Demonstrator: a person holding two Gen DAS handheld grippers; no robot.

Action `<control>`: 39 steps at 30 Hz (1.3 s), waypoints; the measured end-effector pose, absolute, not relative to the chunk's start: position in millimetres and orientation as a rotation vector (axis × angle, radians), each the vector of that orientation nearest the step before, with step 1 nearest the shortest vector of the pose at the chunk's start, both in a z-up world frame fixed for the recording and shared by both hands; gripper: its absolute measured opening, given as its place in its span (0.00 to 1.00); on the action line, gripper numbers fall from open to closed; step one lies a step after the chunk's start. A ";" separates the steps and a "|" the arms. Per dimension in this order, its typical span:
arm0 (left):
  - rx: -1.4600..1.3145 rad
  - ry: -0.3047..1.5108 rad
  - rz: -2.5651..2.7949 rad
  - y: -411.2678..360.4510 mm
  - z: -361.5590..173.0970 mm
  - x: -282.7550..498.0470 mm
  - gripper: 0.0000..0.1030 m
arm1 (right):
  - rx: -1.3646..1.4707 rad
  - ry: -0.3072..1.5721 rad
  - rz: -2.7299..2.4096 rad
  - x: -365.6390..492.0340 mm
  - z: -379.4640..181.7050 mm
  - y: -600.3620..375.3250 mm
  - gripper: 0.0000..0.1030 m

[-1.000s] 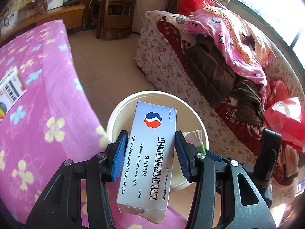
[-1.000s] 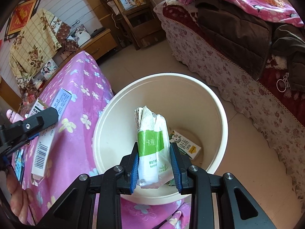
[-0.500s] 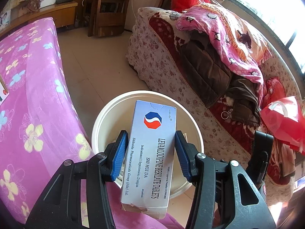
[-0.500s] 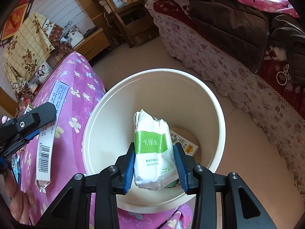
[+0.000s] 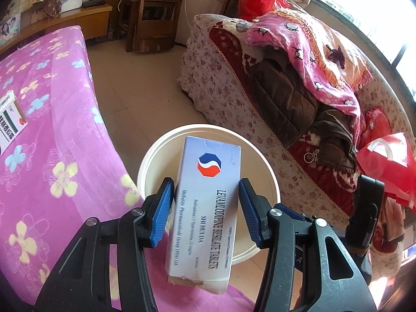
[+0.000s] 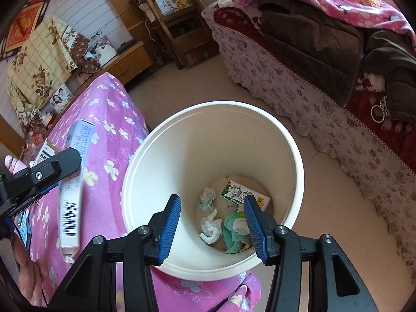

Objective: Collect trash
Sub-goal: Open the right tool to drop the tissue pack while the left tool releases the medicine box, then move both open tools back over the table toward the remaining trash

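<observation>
Two grippers above white bin [image 6: 291, 140], left gripper [image 5: 206, 205] clamped on tablet box [image 5: 208, 208], right gripper [image 6: 212, 225] spread apart, holding nothing.

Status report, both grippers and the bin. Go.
Left gripper shut on grey tablet box, poised above white round bin. Right gripper open, empty, over bin. Nothing in the way.

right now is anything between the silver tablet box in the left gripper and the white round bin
Nothing visible. The silver cardboard tablet box sits clamped in the left gripper over the white round plastic bin, whose mouth is open.
</observation>
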State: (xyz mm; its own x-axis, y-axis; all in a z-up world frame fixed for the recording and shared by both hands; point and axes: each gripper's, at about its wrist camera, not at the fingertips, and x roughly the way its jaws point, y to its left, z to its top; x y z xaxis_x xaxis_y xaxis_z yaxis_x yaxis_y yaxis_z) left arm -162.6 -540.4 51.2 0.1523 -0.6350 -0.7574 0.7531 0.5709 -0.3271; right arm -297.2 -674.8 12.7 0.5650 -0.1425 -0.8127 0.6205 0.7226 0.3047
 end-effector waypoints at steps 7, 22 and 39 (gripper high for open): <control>0.136 0.987 -0.995 -532.2 60.1 -166.9 0.56 | 0.597 0.849 -0.485 -301.7 25.6 -667.6 0.47; 0.175 0.952 -0.869 -487.2 62.2 -168.2 0.56 | 0.559 0.851 -0.459 -299.7 40.8 -638.1 0.47; 0.195 0.926 -0.722 -412.3 55.5 -166.0 0.56 | 0.493 0.866 -0.381 -278.8 56.2 -582.5 0.52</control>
